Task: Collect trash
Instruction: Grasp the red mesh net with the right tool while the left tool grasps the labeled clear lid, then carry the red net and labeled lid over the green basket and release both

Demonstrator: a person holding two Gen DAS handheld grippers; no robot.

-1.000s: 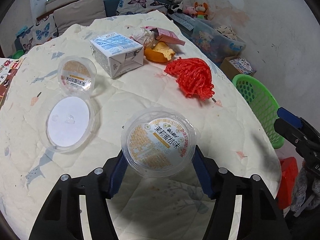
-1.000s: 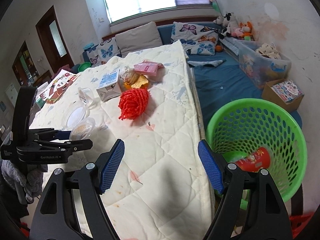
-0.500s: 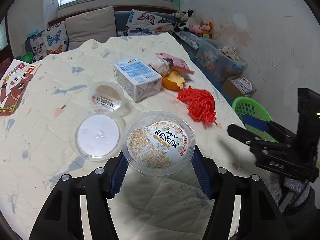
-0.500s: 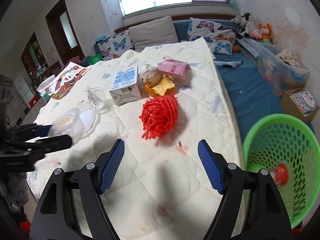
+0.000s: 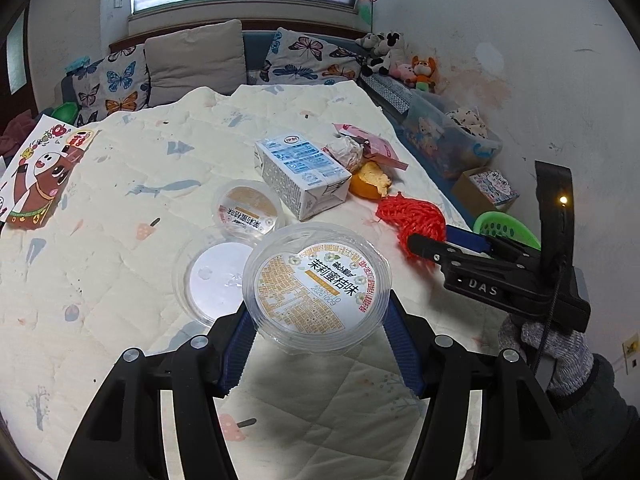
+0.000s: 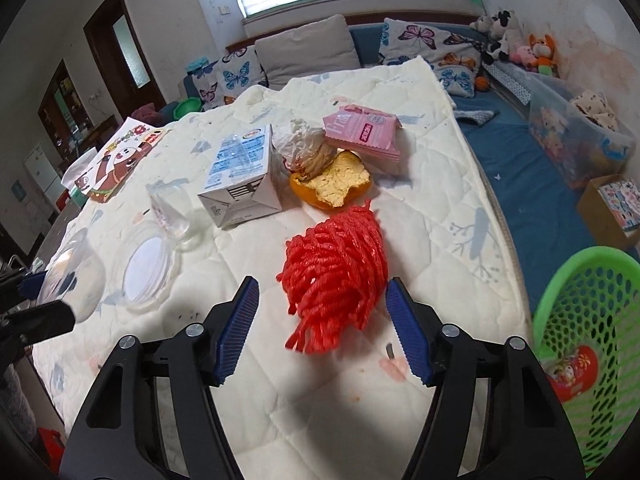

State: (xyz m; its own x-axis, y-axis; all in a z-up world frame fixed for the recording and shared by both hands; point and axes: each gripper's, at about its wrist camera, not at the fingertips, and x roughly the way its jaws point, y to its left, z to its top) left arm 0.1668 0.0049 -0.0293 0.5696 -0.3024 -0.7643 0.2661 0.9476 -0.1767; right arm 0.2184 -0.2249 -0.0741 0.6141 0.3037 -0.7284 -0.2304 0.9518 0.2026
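My left gripper point(image 5: 316, 352) is shut on a clear plastic cup with an orange label point(image 5: 316, 290), held above the quilt. My right gripper point(image 6: 322, 328) is open, its blue pads on either side of a red foam net point(image 6: 336, 268) lying on the quilt; it also shows in the left wrist view point(image 5: 448, 246) beside the net point(image 5: 412, 216). A green mesh basket point(image 6: 580, 280) stands on the floor at the right with a red wrapper point(image 6: 572, 372) inside. The left gripper with the cup shows at the left edge of the right wrist view point(image 6: 60, 280).
On the quilt lie a clear lid point(image 5: 212, 276), a second cup point(image 5: 248, 208), a milk carton point(image 6: 240, 176), orange peel point(image 6: 336, 184), crumpled paper point(image 6: 304, 144) and a pink packet point(image 6: 360, 132). A picture book point(image 5: 40, 176) lies far left. The bed edge runs along the right.
The right gripper has moved left from above the basket to straddle the red net. The left gripper has lifted and pulled back with the cup.
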